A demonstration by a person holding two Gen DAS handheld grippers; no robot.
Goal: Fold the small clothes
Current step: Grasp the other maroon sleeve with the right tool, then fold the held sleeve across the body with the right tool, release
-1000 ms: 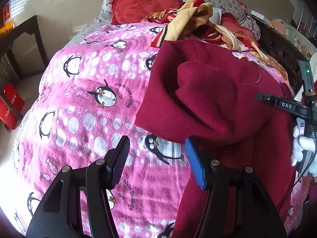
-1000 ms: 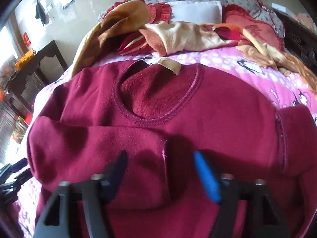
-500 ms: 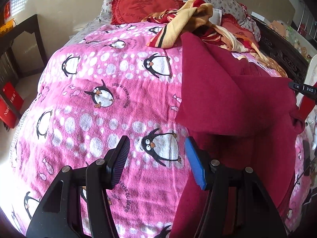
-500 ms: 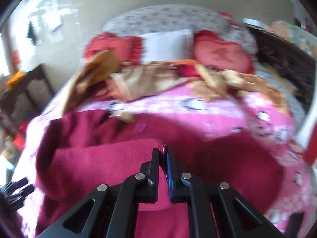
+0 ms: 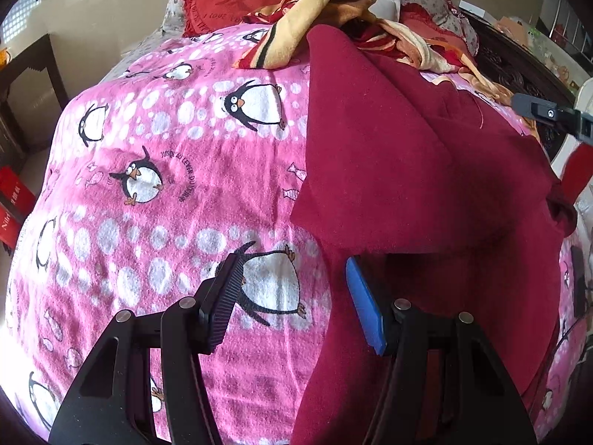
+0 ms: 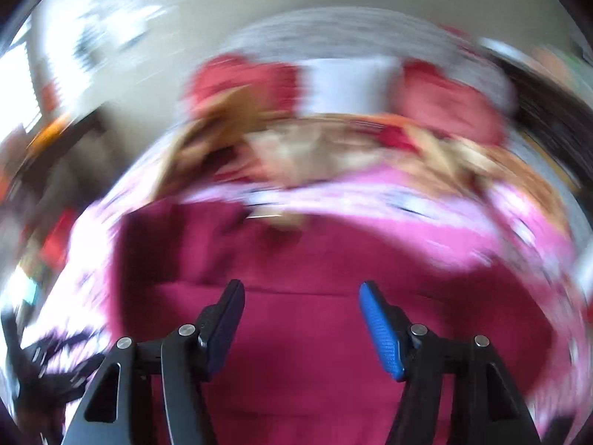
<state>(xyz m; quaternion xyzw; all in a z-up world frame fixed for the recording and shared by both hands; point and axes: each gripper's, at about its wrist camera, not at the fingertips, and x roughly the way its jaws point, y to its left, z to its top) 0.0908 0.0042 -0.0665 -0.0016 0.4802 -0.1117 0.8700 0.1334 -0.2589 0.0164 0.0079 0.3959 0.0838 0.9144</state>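
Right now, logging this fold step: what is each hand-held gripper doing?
Left hand-held gripper: open, holding nothing, over the penguin blanket.
Right hand-held gripper: open, holding nothing, above the maroon sweater.

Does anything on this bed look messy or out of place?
Yes. A heap of crumpled tan and red clothes lies unfolded by the pillows. The dark red fleece top lies unevenly folded on the pink penguin blanket, one flap slanting across it.
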